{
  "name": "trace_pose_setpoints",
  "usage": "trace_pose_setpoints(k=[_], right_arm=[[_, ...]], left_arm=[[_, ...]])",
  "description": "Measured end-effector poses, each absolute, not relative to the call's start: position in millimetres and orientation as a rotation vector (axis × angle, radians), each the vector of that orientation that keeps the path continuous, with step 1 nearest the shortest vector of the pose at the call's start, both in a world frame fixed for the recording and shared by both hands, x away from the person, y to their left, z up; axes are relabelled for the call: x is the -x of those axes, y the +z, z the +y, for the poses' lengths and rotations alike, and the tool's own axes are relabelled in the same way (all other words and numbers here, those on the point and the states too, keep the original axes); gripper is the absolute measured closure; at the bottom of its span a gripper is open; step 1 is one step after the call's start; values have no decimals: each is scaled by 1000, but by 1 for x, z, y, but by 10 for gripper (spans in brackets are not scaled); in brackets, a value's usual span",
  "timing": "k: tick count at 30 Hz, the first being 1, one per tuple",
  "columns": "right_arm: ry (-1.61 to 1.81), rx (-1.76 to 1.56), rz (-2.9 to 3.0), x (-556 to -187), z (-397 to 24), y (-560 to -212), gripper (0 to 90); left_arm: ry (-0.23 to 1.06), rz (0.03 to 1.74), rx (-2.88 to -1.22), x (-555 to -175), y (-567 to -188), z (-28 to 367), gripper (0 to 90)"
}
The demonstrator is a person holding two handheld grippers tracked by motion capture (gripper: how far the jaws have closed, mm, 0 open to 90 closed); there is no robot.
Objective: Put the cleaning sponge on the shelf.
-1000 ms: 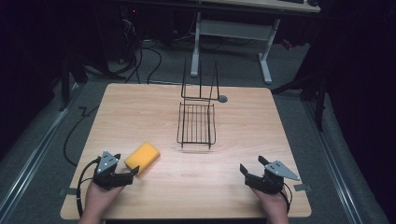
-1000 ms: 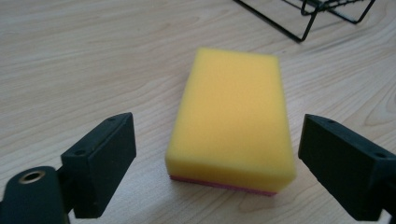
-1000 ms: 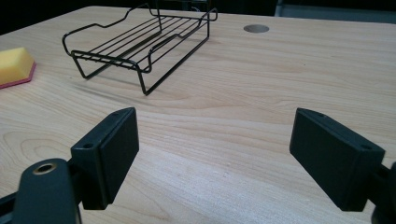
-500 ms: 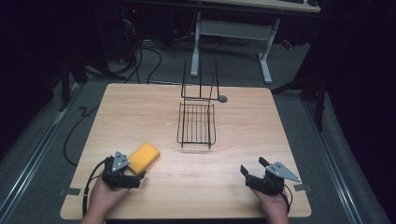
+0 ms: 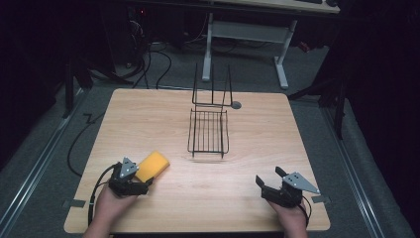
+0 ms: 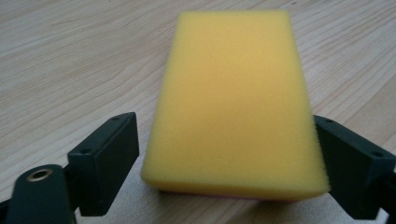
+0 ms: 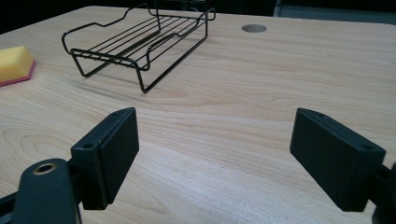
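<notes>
left claw (image 6: 219, 158): at the near left corner of the counter (image 5: 257, 148), jaws on either side of the near end of the sponge (image 6: 231, 107). They have just been closing, after standing wider half a second ago. The right jaw touches the sponge's side; at the left jaw a thin gap seems to remain, so no firm pinch yet.
change: a second ago this claw sat just behind the sponge with nothing between its jaws; now it has slid forward a little and the sponge's near end lies between them. In the high view the left claw (image 5: 130, 179) overlaps the sponge (image 5: 152, 166).
meaning: judged from this, the grasp is the step in hand. The sponge lies flat on the wood, not lifted. A little more closing should seat both pads.
right claw (image 7: 215, 154): near right corner, jaws wide, nothing between them but bare wood. In the high view the right claw (image 5: 277, 186) has stayed where it was a second ago.
sponge: yellow foam with a pink underside, flat on the counter, long axis pointing away from the left claw, near the left front edge.
wire rack (image 5: 208, 130): black, mid-counter, well apart from both claws and untouched; its upright back rises on the far side.
grommet (image 5: 236, 105): small round grey hole just beyond the rack, towards the far edge.
risk: soft foam may squash and skew if clamped off-centre.
</notes>
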State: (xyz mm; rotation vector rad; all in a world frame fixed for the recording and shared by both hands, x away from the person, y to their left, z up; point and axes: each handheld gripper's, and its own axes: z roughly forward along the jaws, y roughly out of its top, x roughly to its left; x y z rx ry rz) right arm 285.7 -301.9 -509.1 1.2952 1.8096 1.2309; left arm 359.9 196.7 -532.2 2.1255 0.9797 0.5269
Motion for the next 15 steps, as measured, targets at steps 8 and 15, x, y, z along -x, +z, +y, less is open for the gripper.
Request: trace_pose_setpoints(k=[8, 15], right_arm=[[1229, -1301, 1807, -285, -303, -509, 156], [1234, -1308, 1809, -286, -304, -509, 155]], left_arm=[[528, 975, -2120, -360, -532, 197, 224], [522, 977, -2108, -359, -531, 198, 255]])
